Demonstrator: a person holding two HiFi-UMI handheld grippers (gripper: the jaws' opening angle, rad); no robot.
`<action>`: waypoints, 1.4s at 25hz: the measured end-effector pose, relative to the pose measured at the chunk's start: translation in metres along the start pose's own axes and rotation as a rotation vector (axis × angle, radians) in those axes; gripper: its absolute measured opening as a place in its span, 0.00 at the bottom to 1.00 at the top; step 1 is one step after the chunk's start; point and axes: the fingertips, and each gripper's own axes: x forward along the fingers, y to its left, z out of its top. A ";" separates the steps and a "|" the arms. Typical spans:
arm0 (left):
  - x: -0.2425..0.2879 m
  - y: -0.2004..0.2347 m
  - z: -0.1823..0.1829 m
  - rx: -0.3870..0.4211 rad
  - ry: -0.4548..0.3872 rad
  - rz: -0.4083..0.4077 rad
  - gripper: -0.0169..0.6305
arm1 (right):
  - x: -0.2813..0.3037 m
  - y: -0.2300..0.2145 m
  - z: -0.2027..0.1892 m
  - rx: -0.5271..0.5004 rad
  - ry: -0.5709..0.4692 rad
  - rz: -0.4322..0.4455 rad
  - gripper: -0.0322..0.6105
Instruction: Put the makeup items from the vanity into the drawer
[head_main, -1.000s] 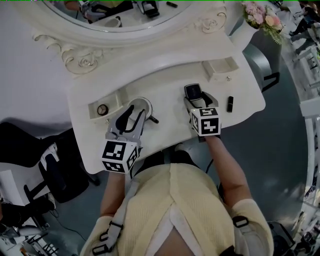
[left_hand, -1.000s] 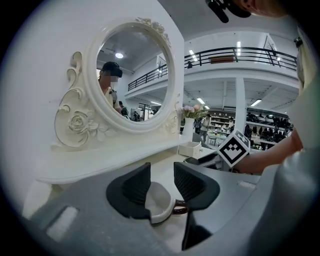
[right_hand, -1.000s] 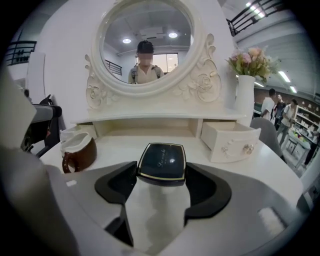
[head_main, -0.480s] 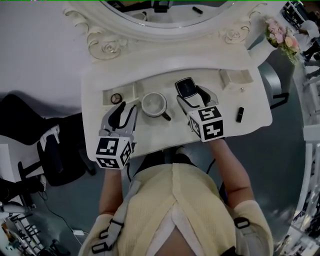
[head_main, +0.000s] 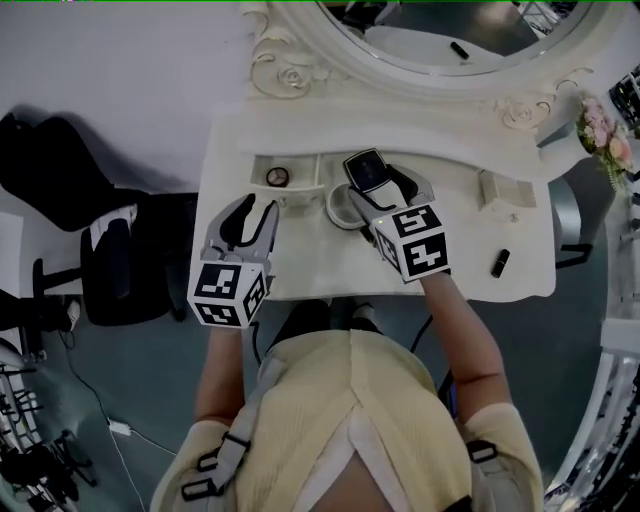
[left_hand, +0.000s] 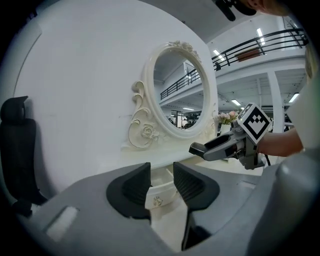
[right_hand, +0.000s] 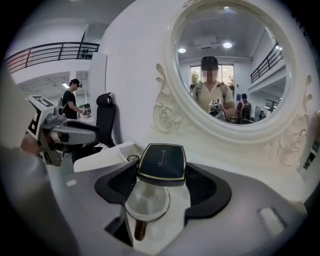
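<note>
White vanity desk (head_main: 300, 262) carried one dark compact (head_main: 366, 170) near its back edge, grasped flat by the right gripper (head_main: 380, 192), long axis toward the mirror (head_main: 440, 40). Left gripper (head_main: 253, 212) hung released, empty. One lipstick (head_main: 501, 263) lay by the right edge.

Head view steeply overhead; gripper views low, facing shared mirror (right_hand: 250, 50).

Compact (head_main: 366, 170) — now above hand mirror (head_main: 337, 207)
</note>
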 end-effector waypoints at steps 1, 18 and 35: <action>-0.004 0.004 -0.001 -0.004 0.000 0.011 0.25 | 0.005 0.008 0.004 -0.011 0.004 0.020 0.53; -0.026 0.048 -0.009 -0.024 -0.012 0.086 0.25 | 0.085 0.112 0.016 -0.065 0.267 0.377 0.53; 0.013 0.117 -0.016 -0.036 -0.009 -0.053 0.24 | 0.146 0.122 0.008 0.200 0.557 0.396 0.53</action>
